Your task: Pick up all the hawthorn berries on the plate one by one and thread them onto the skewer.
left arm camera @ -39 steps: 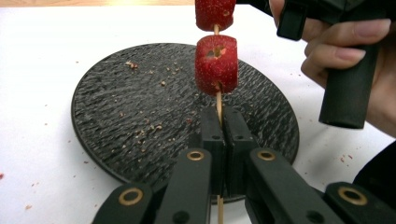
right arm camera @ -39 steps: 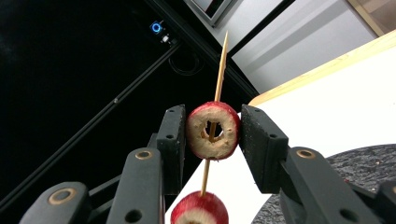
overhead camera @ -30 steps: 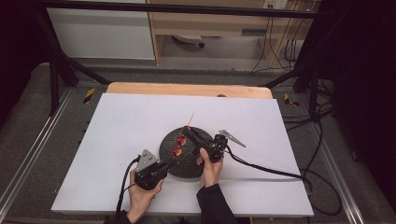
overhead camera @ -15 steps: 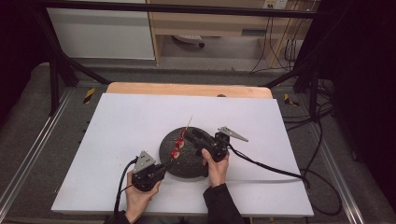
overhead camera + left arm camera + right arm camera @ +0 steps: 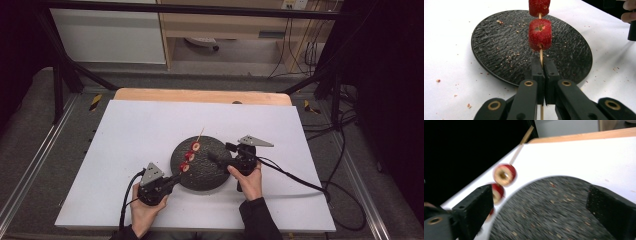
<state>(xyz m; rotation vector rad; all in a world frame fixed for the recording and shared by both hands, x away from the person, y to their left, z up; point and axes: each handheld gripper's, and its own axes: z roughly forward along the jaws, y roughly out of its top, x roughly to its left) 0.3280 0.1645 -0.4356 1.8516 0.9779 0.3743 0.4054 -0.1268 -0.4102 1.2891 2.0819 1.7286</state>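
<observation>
A wooden skewer (image 5: 190, 155) with three red strawberry pieces lies slanted over the left part of a round black plate (image 5: 210, 176). My left gripper (image 5: 541, 65) is shut on the skewer's bare stick (image 5: 540, 53), just below the nearest strawberry piece (image 5: 539, 33). In the high view my left gripper (image 5: 175, 177) sits at the plate's near-left rim. My right gripper (image 5: 219, 151) hovers over the plate's right side. Its jaws have just been opening and stand wide, with nothing between them. In the right gripper view my right gripper (image 5: 539, 207) faces the plate (image 5: 554, 212), with the strawberry pieces (image 5: 504, 175) off to its left.
The plate rests on a white board (image 5: 145, 125) with a wooden table edge (image 5: 200, 95) behind it. Red crumbs dot the plate (image 5: 499, 50) and the board around it. Cables trail from both grippers toward the near edge and the right side.
My right gripper has opened, let go of the skewered fruit and drawn back to the right. My left gripper has stayed shut on the stick.
</observation>
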